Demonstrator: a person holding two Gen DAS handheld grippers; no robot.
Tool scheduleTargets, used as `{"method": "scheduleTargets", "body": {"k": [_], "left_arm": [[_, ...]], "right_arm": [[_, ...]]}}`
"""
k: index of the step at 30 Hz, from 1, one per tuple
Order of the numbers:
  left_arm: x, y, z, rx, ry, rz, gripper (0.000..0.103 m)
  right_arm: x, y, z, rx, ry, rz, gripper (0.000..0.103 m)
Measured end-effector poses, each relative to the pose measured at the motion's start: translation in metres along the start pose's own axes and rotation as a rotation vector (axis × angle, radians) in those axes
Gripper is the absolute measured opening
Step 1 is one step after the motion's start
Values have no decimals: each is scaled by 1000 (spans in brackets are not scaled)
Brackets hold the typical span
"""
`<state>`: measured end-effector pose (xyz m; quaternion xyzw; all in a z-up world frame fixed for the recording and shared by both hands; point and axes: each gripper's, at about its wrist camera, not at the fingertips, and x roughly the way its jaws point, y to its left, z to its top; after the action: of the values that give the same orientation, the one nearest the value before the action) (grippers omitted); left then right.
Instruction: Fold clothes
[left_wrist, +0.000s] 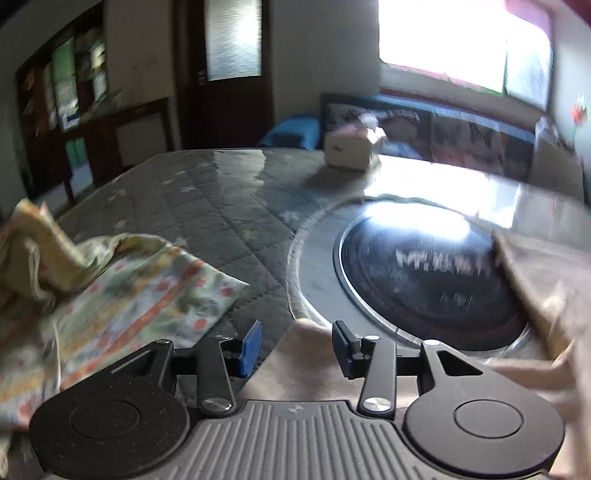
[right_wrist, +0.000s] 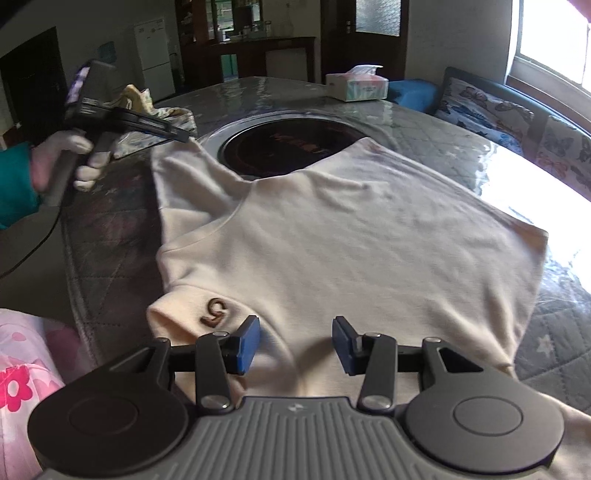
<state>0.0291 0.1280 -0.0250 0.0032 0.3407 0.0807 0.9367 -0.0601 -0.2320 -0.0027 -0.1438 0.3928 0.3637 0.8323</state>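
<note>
Left gripper (left_wrist: 297, 345): jaws apart, nothing between the blue pads, hovering at the shirt's far left sleeve.
Floral cloth (left_wrist: 122, 291): crumpled heap, far left on the table (right_wrist: 110, 266).
T-shirt (right_wrist: 332, 240): cream, flat on the quilted table, partly covering the round cooktop (right_wrist: 280, 147); brown emblem (right_wrist: 215, 313) near the left edge.
Long axis: runs left to right, hem at right.
Tissue box (right_wrist: 356, 88): far side, tissue sticking out.
Right gripper (right_wrist: 295, 345): jaws apart over the shirt's near edge, empty.

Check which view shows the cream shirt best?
Right wrist view: the cream shirt lies spread across the table, sharp and almost whole. The left wrist view catches only blurred edges of it, below and at the right.
</note>
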Motion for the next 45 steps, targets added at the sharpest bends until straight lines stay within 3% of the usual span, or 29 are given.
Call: {"method": "scheduleTargets", "body": {"k": [8, 17, 21, 25, 31, 39, 45], "left_arm": [[6, 5, -4, 11, -7, 49, 45], [-13, 7, 5, -32, -29, 51, 45], [-36, -15, 13, -18, -54, -69, 45], [-55, -55, 13, 43, -58, -246, 45], [-64, -127, 3, 135, -2, -495, 45], [-66, -202, -20, 250, 62, -654, 46], [-71, -227, -40, 348, 103, -690, 47]], "right_arm": [[-5, 19, -3, -61, 4, 13, 44], [-17, 18, -7, -16, -21, 52, 44], [-21, 20, -13, -1, -12, 57, 44], [-30, 20, -20, 23, -21, 46, 44], [-59, -11, -37, 192, -85, -94, 44], [-86, -64, -77, 392, -100, -312, 44], [-98, -90, -97, 453, -84, -405, 43]]}}
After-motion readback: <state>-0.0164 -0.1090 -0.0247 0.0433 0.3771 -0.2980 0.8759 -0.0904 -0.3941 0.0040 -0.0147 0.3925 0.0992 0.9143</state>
